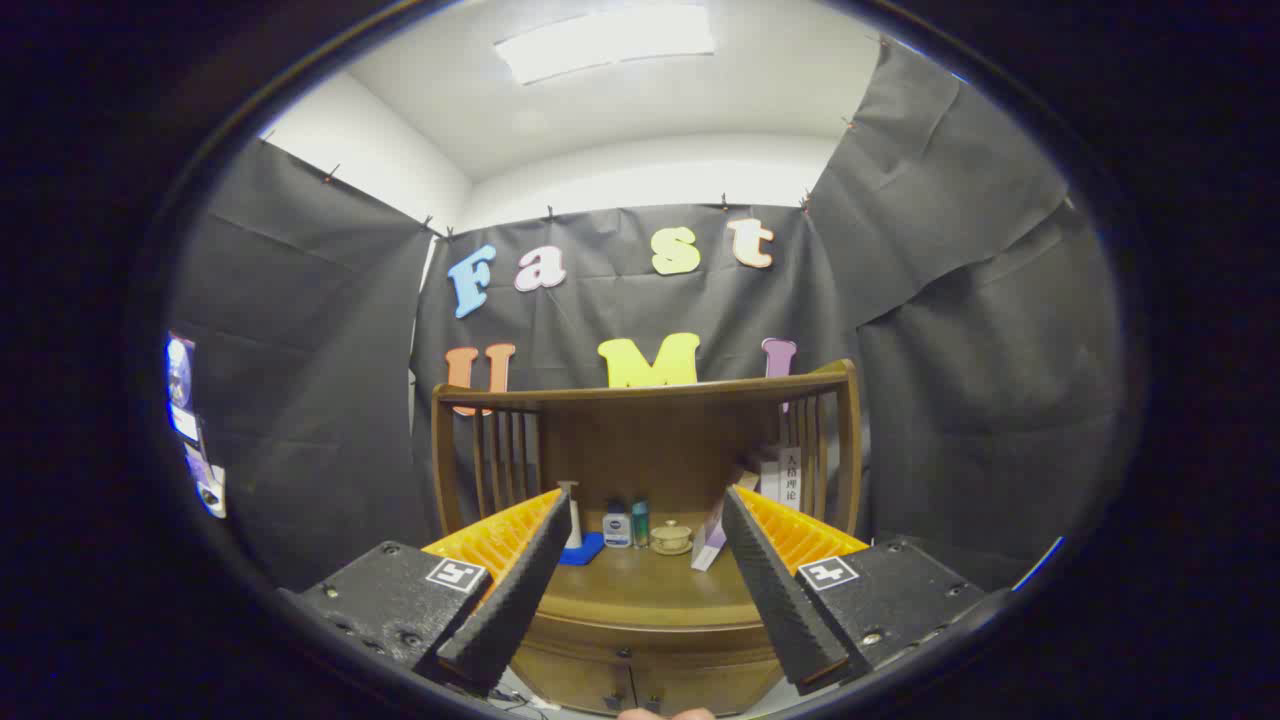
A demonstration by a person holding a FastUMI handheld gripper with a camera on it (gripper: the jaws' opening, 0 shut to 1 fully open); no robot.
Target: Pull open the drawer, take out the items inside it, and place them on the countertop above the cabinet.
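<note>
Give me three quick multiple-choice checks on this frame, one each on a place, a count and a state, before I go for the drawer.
1. Where is the small lidded bowl?
A. on the countertop, ahead between the fingers
B. inside an open drawer
C. on the floor

2. How many small bottles stand side by side just beside the bowl?
A. none
B. two
C. five

3. How is the gripper?
A. shut on the bowl
B. shut on a handle
C. open, holding nothing

Answers: 1 A, the bowl sits on the wooden top under the railed back. 2 B, a white one and a greenish one stand together. 3 C, the fingers are spread wide with the cabinet front visible between them.
</note>
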